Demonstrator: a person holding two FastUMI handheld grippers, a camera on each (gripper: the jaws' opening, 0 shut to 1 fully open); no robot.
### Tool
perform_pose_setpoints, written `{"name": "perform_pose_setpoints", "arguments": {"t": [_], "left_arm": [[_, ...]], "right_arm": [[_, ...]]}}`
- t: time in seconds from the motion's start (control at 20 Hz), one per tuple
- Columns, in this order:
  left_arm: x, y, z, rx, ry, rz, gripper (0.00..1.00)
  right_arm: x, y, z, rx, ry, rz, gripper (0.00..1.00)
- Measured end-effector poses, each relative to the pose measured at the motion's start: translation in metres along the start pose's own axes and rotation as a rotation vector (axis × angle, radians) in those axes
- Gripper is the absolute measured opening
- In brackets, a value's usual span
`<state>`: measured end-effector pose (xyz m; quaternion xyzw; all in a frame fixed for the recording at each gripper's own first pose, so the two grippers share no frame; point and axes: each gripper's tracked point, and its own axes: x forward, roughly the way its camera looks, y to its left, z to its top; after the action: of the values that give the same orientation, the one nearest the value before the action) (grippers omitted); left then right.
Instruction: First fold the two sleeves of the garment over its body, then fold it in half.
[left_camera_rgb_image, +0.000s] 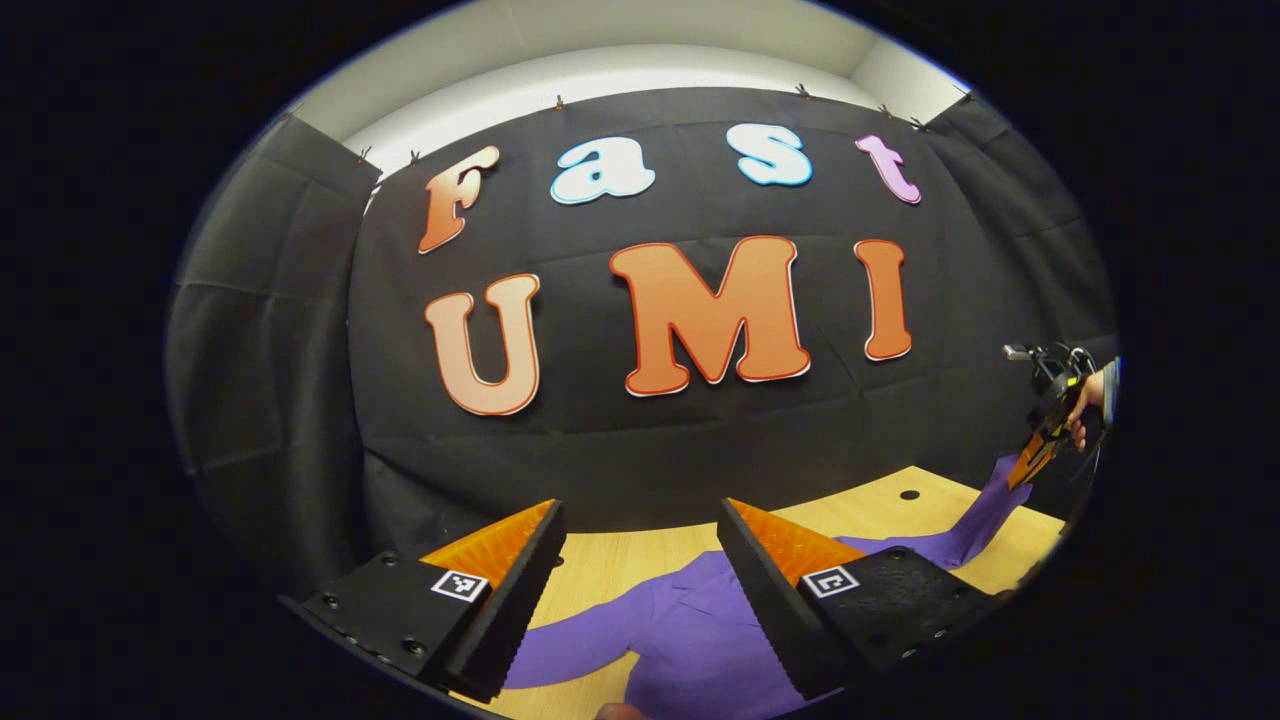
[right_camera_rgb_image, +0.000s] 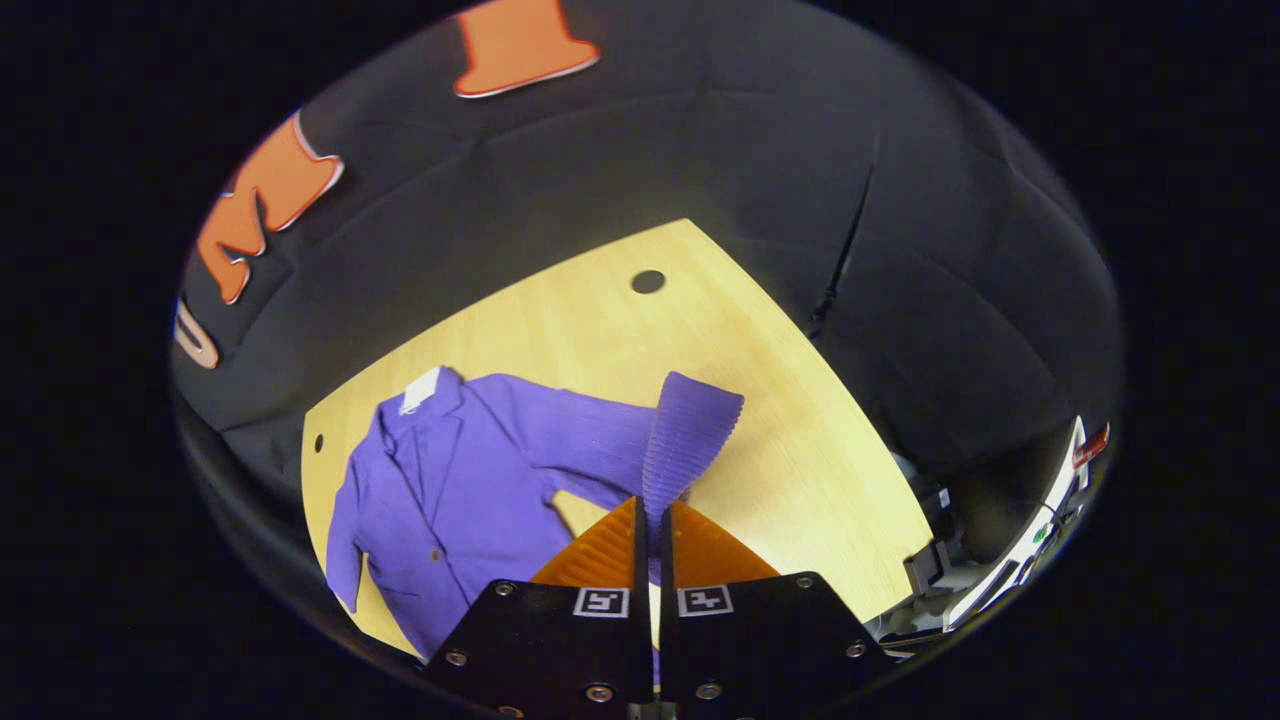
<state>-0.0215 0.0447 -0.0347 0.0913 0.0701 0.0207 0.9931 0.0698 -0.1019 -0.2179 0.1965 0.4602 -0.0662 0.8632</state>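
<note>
- A light wooden surface (right_camera_rgb_image: 760, 400) with a pale grain; its far edge meets the black cloth wall (right_camera_rgb_image: 720, 150).
- A round dark hole (right_camera_rgb_image: 648, 281) sits in the surface near its far corner, and a smaller hole (right_camera_rgb_image: 318, 442) lies close to the left edge. In the left gripper view one hole (left_camera_rgb_image: 909, 494) shows on the right part of the surface (left_camera_rgb_image: 620, 565).
- The black cloth wall (left_camera_rgb_image: 280, 330) hangs in creased panels, pinned along its top by small clips (left_camera_rgb_image: 560, 102).
- Above the cloth runs a white wall (left_camera_rgb_image: 600, 60).
- Past the surface's right edge stands some white and grey equipment (right_camera_rgb_image: 1010, 560) with a red part at its upper end; what it is cannot be told.
</note>
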Motion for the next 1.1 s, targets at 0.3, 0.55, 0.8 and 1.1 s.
{"name": "perform_pose_setpoints", "arguments": {"t": [0.3, 0.55, 0.8, 1.1], "left_arm": [[-0.001, 0.024, -0.011, -0.037, 0.030, 0.043, 0.98], [-0.003, 0.049, -0.024, -0.053, 0.073, 0.106, 0.98], [-0.009, 0.076, -0.033, -0.052, 0.108, 0.184, 0.98], [-0.016, 0.107, -0.050, -0.040, 0.181, 0.274, 0.98]], "right_arm": [[-0.026, 0.104, 0.003, -0.122, -0.025, 0.079, 0.04], [-0.022, 0.190, 0.000, -0.240, -0.020, 0.134, 0.04], [-0.013, 0.263, -0.004, -0.325, -0.021, 0.180, 0.04], [-0.004, 0.319, -0.022, -0.337, 0.001, 0.238, 0.03]]}}
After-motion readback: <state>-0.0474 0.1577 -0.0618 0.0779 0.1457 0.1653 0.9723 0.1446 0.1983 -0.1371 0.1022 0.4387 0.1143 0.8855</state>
